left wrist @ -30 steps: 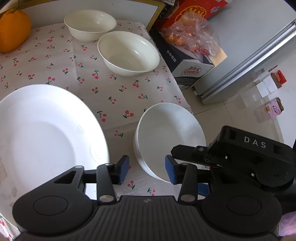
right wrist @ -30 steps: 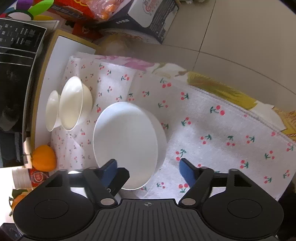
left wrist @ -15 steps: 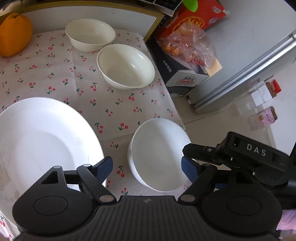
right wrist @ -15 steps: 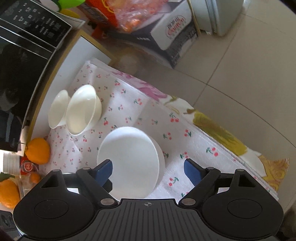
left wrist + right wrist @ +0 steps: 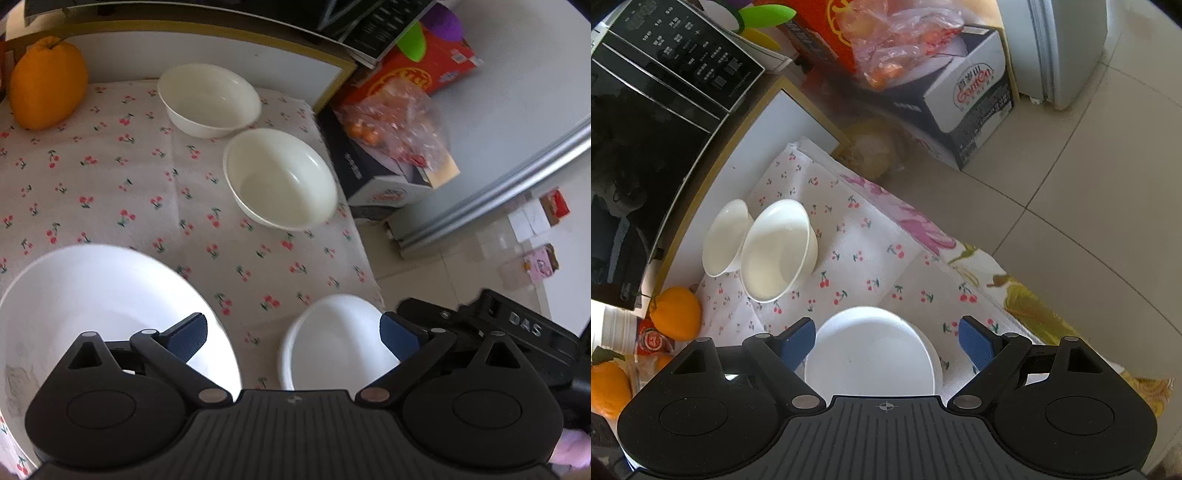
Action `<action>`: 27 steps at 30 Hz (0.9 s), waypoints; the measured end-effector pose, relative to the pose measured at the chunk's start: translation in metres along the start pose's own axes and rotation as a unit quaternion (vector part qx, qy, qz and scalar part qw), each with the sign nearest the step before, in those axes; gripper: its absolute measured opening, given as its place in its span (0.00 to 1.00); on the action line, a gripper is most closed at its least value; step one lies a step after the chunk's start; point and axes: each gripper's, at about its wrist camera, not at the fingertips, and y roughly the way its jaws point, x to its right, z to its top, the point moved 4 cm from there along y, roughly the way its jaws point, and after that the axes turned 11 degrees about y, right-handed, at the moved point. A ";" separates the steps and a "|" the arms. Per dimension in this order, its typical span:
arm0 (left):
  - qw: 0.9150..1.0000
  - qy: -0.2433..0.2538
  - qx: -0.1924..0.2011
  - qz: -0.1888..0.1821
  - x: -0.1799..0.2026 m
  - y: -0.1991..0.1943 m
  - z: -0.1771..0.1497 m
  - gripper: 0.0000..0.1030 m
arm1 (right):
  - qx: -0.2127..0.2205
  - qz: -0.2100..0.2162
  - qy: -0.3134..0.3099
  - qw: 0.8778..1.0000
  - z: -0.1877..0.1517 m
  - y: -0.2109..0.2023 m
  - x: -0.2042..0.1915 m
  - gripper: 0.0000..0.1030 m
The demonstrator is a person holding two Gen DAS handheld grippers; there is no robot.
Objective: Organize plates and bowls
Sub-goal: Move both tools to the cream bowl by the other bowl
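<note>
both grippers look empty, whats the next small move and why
Probably lower the right gripper onto the rim of the white bowl beneath it: its jaws stand open astride that bowl, gripping nothing. The two cream bowls still sit apart beyond, unstacked.

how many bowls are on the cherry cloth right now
3: one bowl at the far edge by the orange fruit, a second right beside it, a third near the cloth's front corner. Others may be hidden.

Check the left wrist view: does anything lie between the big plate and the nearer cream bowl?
Nothing does. In the left wrist view, only bare cherry-print cloth shows between the big plate and the nearer cream bowl.
</note>
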 end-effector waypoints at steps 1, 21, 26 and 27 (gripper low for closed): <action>1.000 -0.003 0.001 0.001 -0.002 0.001 0.002 0.97 | 0.000 0.000 -0.002 1.000 0.001 0.000 -0.001 0.84; 0.992 -0.005 0.097 0.081 -0.020 0.027 0.036 0.95 | -0.017 0.126 -0.015 0.992 0.047 0.058 -0.058 0.84; 0.989 -0.019 0.125 0.071 -0.025 0.035 0.039 0.79 | -0.029 0.171 0.031 0.984 0.057 0.080 -0.047 0.83; 0.989 -0.024 0.130 0.068 -0.027 0.037 0.040 0.74 | -0.028 0.178 0.036 0.983 0.059 0.081 -0.046 0.82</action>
